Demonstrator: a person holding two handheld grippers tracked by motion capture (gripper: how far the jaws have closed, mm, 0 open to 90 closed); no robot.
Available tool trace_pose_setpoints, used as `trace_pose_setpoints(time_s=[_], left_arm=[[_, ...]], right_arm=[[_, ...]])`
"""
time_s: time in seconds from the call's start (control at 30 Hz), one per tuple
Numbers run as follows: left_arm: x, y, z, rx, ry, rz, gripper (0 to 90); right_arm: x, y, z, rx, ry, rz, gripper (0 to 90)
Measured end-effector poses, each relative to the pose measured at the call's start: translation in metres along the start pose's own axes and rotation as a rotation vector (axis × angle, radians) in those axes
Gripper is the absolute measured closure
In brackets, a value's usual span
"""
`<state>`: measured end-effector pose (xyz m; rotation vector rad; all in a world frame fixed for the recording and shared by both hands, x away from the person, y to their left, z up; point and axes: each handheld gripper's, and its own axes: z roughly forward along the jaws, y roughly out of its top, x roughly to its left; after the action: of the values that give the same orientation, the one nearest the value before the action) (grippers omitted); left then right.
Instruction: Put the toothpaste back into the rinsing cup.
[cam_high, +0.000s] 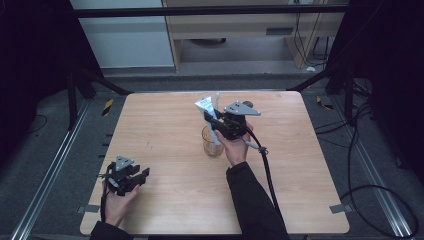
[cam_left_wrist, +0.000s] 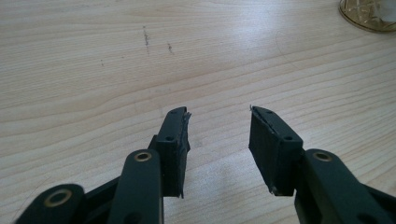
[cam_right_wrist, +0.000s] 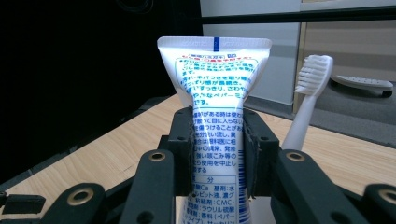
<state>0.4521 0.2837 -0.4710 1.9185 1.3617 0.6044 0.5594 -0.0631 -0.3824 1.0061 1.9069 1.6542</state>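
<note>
At mid-tabletop: the right tongs (cam_high: 212, 120) stood over an amber glass cup (cam_high: 212, 142), gripped in a hand that came in from the near edge.
Right tongs, state: jaws pinched on a white toothpaste tube (cam_right_wrist: 215, 121), one pad against each side of its body.
Tube, position: upright between the jaws, its flat crimped end uppermost, blue print facing the right gripper view; in the high view its top rose above the cup (cam_high: 205, 106), the lower end down inside the cup.
Toothbrush (cam_right_wrist: 308, 93): white, bristles up, just beside the tube and apart from the jaws.
Left tongs (cam_high: 137, 176): spread, nothing between the pads (cam_left_wrist: 176, 149), low over bare wood near the tabletop's (cam_high: 165, 120) front left corner, well apart from the cup.
Cup, left gripper view: its base rim at the top right edge (cam_left_wrist: 369, 16).
</note>
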Motion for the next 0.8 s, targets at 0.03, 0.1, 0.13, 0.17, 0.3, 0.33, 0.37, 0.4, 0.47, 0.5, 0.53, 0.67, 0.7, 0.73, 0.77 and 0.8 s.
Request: trace_pose_setpoints(time_s=[0.03,0.1,0.13,0.17,0.3,0.33,0.37,0.4,0.47,0.5,0.53,0.67,0.7,0.73,0.77,0.8], left_arm=[[0.000,0.000,0.000,0.000,0.000,0.000,56.9],[0.000,0.000,0.000,0.001,-0.001,0.000,56.9],[0.000,0.000,0.000,0.000,-0.001,-0.001,57.0],[0.000,0.000,0.000,0.000,-0.001,-0.001,57.0],[0.001,0.000,0.000,0.001,-0.001,0.000,57.0],[0.001,0.000,0.000,0.001,-0.001,0.000,57.0],[0.001,0.000,0.000,0.001,-0.001,0.000,57.0],[0.001,0.000,0.000,0.001,-0.001,0.000,57.0],[0.001,0.000,0.000,0.002,0.000,0.000,57.1],[0.001,0.000,0.000,0.002,0.000,-0.001,57.1],[0.001,0.000,0.000,0.002,0.000,-0.002,57.1],[0.001,0.000,0.000,0.002,0.000,-0.001,57.1],[0.002,0.000,0.000,0.002,0.000,-0.002,57.1],[0.002,0.000,0.000,0.003,0.000,-0.001,57.1],[0.001,0.000,0.000,0.002,0.000,-0.001,57.1],[0.001,0.000,0.000,0.002,0.000,-0.001,57.1]], right_arm=[[0.000,0.000,0.002,-0.002,-0.001,0.001,68.8],[-0.002,0.000,0.005,-0.005,-0.004,0.003,68.9],[-0.002,0.000,0.007,-0.009,-0.001,0.004,68.9],[-0.002,0.000,0.009,-0.009,-0.004,0.005,68.9],[-0.002,0.001,0.015,-0.021,-0.003,0.004,68.8],[-0.003,0.000,0.016,-0.024,-0.002,0.005,68.8],[-0.003,-0.001,0.017,-0.026,0.000,0.007,68.8],[-0.003,-0.002,0.019,-0.025,0.004,0.009,68.8],[-0.003,-0.003,0.023,-0.025,0.007,0.005,68.8],[-0.003,-0.004,0.025,-0.027,0.010,0.007,68.8],[-0.003,-0.005,0.026,-0.028,0.011,0.006,68.8],[-0.003,-0.008,0.030,-0.019,0.014,-0.009,68.8],[-0.003,-0.009,0.030,-0.018,0.015,-0.013,68.8],[-0.003,-0.010,0.031,-0.016,0.015,-0.016,68.8],[-0.003,-0.011,0.031,-0.014,0.015,-0.020,68.8],[-0.004,-0.012,0.032,-0.013,0.011,-0.021,68.7]])
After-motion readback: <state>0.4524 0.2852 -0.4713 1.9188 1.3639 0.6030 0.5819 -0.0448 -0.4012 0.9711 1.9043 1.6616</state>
